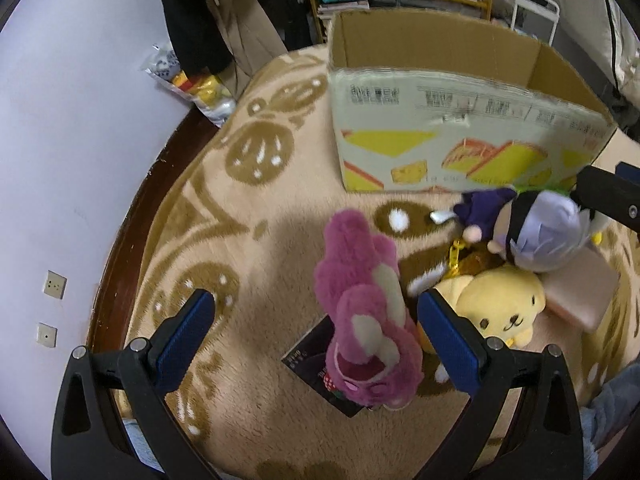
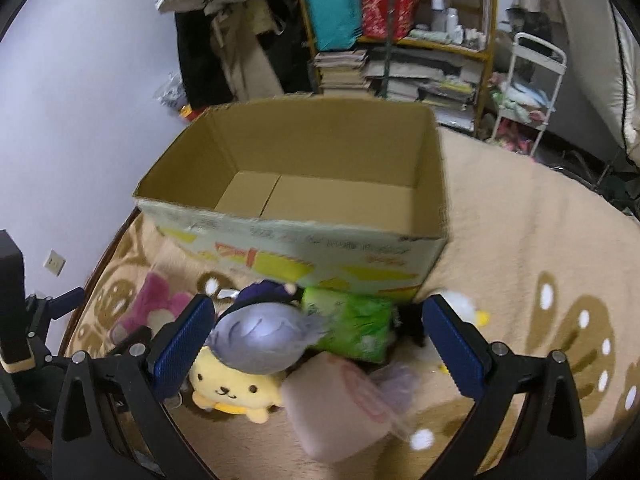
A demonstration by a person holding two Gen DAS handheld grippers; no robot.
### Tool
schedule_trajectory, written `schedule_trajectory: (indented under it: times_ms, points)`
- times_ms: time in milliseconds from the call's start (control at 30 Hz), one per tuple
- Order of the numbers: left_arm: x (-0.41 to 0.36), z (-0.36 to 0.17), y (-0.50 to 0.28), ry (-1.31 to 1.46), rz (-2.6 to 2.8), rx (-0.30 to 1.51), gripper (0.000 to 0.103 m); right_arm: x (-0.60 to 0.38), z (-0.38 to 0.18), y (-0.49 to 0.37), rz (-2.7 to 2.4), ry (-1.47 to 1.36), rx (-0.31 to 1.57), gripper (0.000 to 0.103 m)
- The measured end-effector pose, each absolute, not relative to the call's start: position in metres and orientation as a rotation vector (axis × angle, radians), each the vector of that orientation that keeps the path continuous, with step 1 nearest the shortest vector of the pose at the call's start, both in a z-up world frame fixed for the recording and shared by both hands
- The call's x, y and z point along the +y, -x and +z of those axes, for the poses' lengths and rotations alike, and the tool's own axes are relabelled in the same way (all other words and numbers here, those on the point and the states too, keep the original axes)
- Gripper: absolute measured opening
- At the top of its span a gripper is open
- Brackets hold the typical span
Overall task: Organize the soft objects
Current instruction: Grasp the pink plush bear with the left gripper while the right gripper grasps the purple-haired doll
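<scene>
The left claw (image 1: 316, 334) is held open around the pink plush bear (image 1: 368, 320); the right claw (image 2: 316, 340) is spread open over the grey-haired doll (image 2: 260, 336).

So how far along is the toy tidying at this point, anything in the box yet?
Nothing looks done: the visible floor of the cardboard box is bare. In hand: nothing held; the left tool is open around the pink plush bear, the right tool open over the grey-haired doll. Left: those two, the yellow plush dog, the green pack and the pink cushion, all on the blanket.
</scene>
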State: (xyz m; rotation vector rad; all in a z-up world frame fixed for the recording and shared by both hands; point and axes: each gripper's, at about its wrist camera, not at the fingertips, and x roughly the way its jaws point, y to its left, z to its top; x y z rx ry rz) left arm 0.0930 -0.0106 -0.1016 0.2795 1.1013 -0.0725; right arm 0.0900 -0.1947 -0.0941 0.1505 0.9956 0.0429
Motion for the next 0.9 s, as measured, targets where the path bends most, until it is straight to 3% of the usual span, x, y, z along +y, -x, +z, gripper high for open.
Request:
schedule_trajectory:
  times_ms: [700, 900]
  points:
    - [-0.010, -0.132, -0.094, -0.299, -0.104, 1.212, 0.099, -0.161, -0.132, -0.097, 0.114, -0.064, 1.085, 0.103]
    - [-0.018, -0.133, -0.089, -0.308, -0.150, 1.221, 0.083, -0.159, -0.132, -0.095, 0.137, -0.077, 1.081, 0.100]
